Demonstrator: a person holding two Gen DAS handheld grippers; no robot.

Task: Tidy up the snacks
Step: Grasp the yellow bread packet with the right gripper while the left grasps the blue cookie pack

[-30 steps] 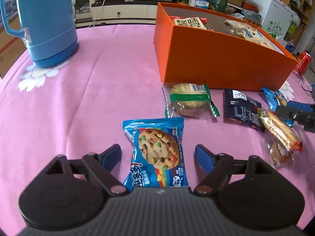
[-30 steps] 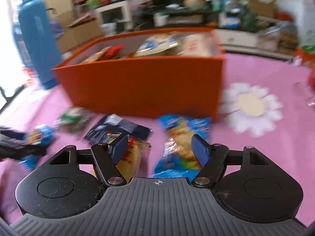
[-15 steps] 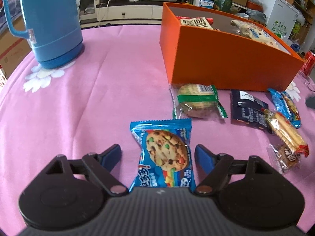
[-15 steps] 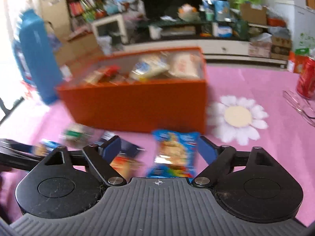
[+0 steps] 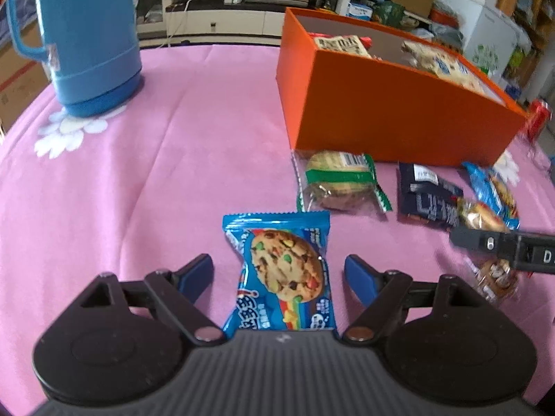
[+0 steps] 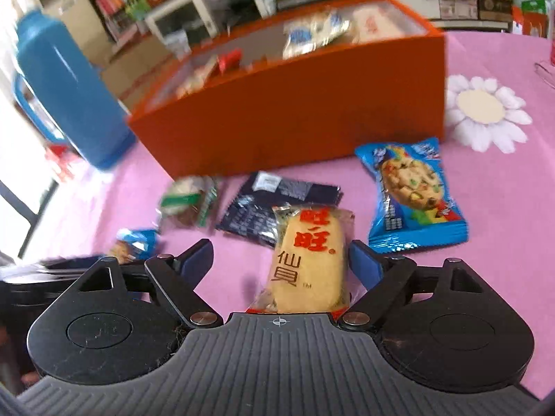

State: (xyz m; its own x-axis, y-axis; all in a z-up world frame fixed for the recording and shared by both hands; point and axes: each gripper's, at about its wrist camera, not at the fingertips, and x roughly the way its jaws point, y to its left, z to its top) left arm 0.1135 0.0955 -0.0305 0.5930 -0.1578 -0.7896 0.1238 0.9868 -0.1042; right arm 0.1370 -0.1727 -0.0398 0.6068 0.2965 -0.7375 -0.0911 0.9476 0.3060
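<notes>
Mid-sort, by the look of it, with several packets already in the orange box [image 5: 399,111] and five loose on the pink tablecloth [image 5: 173,159] in front of it. Left gripper [image 5: 277,270] held low with jaws apart around a blue chocolate-chip cookie packet [image 5: 282,270], pads clear of the wrapper on both sides, so a straddle and not yet a grip. Right gripper [image 6: 279,260] likewise spread, jaws having just been narrowing, around a clear-wrapped rice cracker [image 6: 308,263] that lies nearer the right pad and overlaps a dark navy sachet [image 6: 274,208]; no firm pinch to be seen. Next move, probably: close on each packet across its width, lift flat, carry over the box wall and drop inside; care needed to take the cracker alone without dragging the navy sachet beneath its far end. Legible on the cracker: red 旺旺 above dark 仙贝 with a small TM. Cookie packet lettering cartoonish and partly hidden, not readable. Green-banded sandwich biscuit [image 5: 340,183] showing only a barcode; second blue cookie packet [image 6: 412,194] off to the right; white text on the navy sachet too small to read. Blue thermos [image 5: 90,34] well apart at the far left
</notes>
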